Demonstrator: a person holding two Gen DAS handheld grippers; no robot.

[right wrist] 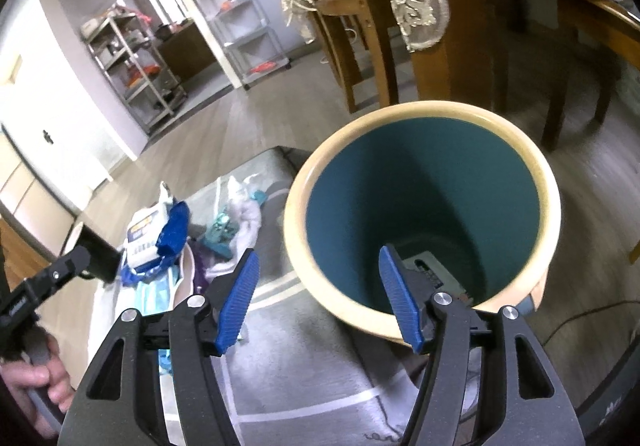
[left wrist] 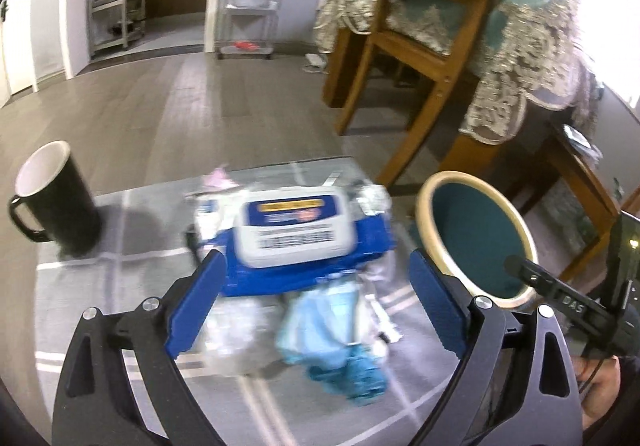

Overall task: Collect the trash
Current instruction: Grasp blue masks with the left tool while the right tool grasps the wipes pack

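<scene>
Just ahead of our wide-open, empty left claw lies the trash pile, while our empty right claw gapes over the bin.

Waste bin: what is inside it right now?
In the waste bin, one flat grey box-like item lies at the bottom. The right gripper finger covers part of it; nothing else shows.
</scene>
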